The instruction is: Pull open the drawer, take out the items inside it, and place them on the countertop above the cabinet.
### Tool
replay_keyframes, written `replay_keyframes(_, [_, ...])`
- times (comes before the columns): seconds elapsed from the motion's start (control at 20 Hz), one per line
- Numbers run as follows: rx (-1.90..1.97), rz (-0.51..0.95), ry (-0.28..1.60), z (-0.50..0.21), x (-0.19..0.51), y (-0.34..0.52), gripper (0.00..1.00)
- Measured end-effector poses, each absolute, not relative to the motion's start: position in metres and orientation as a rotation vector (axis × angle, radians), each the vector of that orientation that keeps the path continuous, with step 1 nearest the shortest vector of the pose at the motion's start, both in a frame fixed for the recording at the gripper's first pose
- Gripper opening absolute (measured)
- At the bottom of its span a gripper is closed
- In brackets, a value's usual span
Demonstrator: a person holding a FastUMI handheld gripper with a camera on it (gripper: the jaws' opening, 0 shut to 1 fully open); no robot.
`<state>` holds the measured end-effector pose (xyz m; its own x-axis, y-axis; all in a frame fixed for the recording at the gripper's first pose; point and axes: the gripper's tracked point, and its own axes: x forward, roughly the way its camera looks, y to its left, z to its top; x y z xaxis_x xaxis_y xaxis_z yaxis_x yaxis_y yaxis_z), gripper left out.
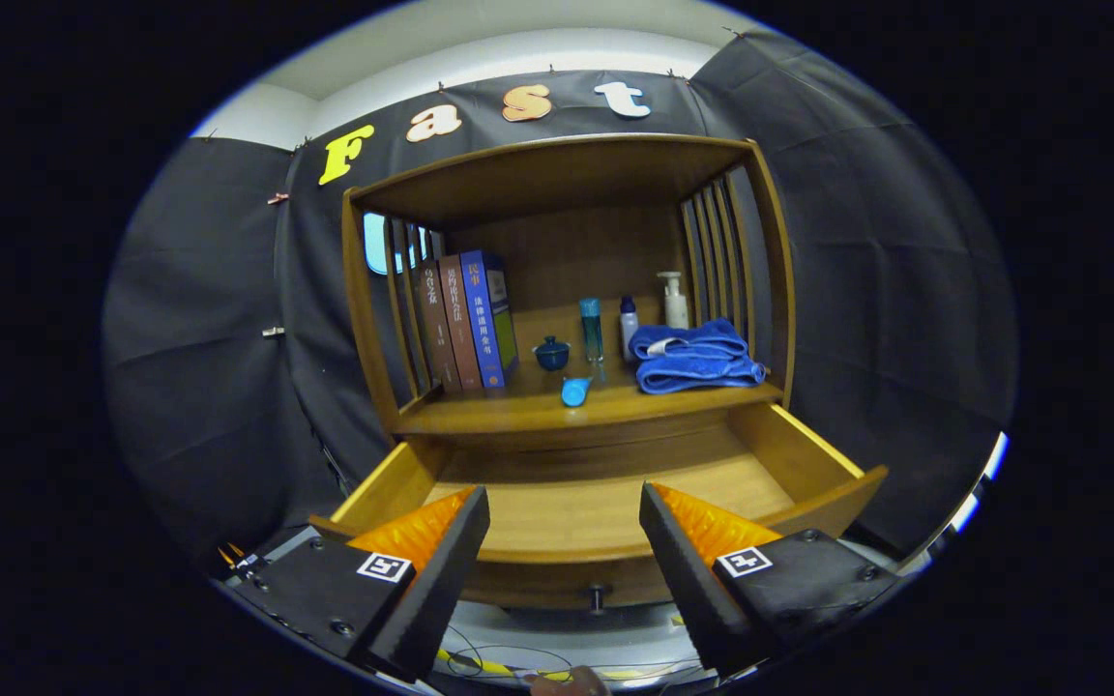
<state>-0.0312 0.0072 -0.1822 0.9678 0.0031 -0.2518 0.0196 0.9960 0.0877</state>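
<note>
Claw (565, 517) spread wide (gripping nothing) just before the pulled-open drawer (813, 464).

The gripper (565, 512) hung level — its two fingers (441, 561) spread wide apart, gripping nothing.

Black cloth wall (857, 242) hung all round beyond the claw (565, 517), pinned along its top edge. Pale ceiling (518, 34) above it, lit. Wooden cabinet (567, 193) straight ahead, slatted sides, open front. Light floor (557, 638) beneath, with thin cables (480, 662) trailing.
</note>
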Motion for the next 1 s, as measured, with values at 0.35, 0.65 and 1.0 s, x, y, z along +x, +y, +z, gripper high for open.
replay_keyframes(0.35, [0.096,-0.045,0.278,-0.249,-0.040,-0.001,0.99])
replay_keyframes(0.65, [0.076,-0.053,0.308,-0.271,-0.020,-0.004,0.99])
replay_keyframes(1.0, [0.093,-0.053,0.283,-0.267,0.000,-0.001,0.99])
